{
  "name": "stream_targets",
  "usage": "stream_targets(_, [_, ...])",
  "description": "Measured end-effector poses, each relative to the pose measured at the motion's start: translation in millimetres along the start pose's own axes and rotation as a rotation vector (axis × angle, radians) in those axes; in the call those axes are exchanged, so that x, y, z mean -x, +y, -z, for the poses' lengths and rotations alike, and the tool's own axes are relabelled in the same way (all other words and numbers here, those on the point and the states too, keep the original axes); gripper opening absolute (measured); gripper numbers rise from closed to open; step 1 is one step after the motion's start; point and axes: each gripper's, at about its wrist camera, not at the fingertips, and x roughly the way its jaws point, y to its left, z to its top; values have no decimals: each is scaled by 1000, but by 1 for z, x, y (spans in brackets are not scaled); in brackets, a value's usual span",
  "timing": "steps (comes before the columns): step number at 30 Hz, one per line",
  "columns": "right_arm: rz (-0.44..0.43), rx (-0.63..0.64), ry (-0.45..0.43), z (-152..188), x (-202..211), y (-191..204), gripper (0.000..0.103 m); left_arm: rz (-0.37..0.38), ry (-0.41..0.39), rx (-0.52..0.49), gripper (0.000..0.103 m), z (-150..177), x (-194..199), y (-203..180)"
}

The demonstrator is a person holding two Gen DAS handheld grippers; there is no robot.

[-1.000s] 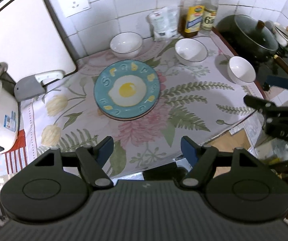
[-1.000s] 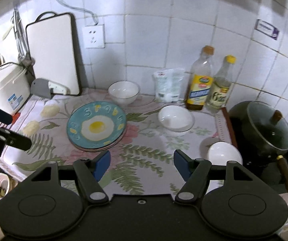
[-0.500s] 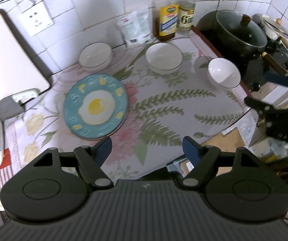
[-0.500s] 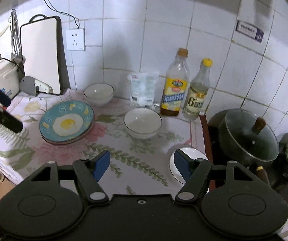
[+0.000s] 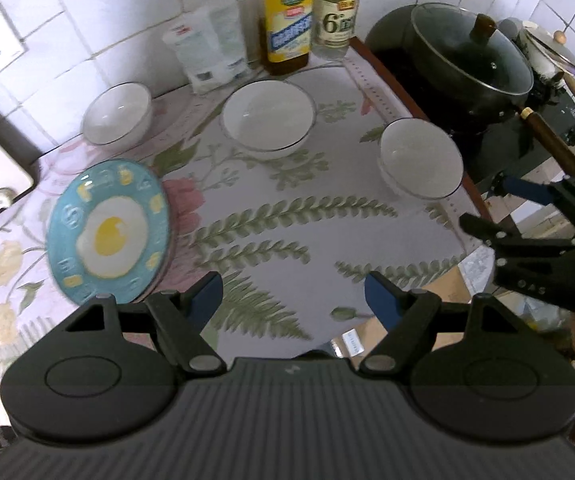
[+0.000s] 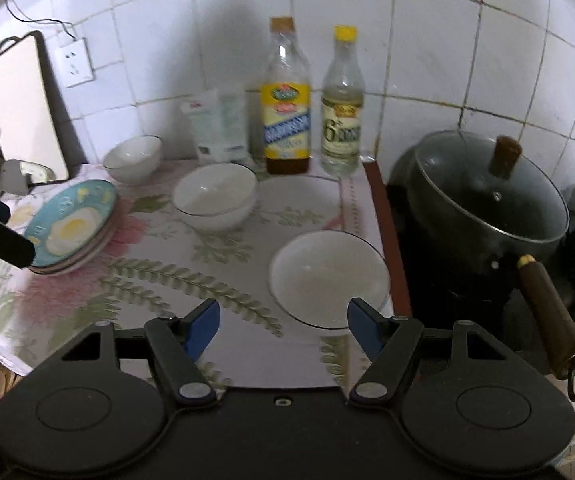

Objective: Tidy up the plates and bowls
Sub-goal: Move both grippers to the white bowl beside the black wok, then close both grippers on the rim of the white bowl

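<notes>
Both grippers are lower and further right along the counter than 1 second ago. The left gripper [image 5: 292, 295], formerly facing the plate [image 5: 107, 232], now hangs over the fern print between the plate and the near bowl [image 5: 421, 158]; its jaws stand slightly wider, nothing between them. The right gripper [image 6: 283, 326] has closed in on the near bowl [image 6: 327, 278], whose rim now reaches its right finger [image 6: 361, 326]. No dish has moved.
</notes>
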Motion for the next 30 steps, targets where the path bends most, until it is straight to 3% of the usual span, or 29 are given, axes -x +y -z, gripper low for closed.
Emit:
stream_targets(6, [3, 79, 12, 14, -24, -16, 76, 33, -17, 7, 78, -21, -23, -23])
stream_targets(9, [-6, 106, 18, 21, -38, -21, 86, 52, -23, 17, 78, -29, -37, -30])
stream_targets(12, [-4, 107, 17, 27, -50, -25, 87, 78, -29, 40, 78, -36, -54, -36])
stream_targets(20, [-10, 75, 54, 37, -87, -33, 87, 158, -22, 142, 78, -52, -109, -47])
stream_targets(24, [-12, 46, 48, 38, -104, -38, 87, 239, -12, 254, 77, -59, -139, -46])
stream_targets(29, [2, 29, 51, 40, -119, -43, 87, 215, -40, 214, 72, -69, -160, -63])
stream_targets(30, [0, 22, 45, 41, -120, -44, 87, 199, -43, 204, 66, -70, -163, -66])
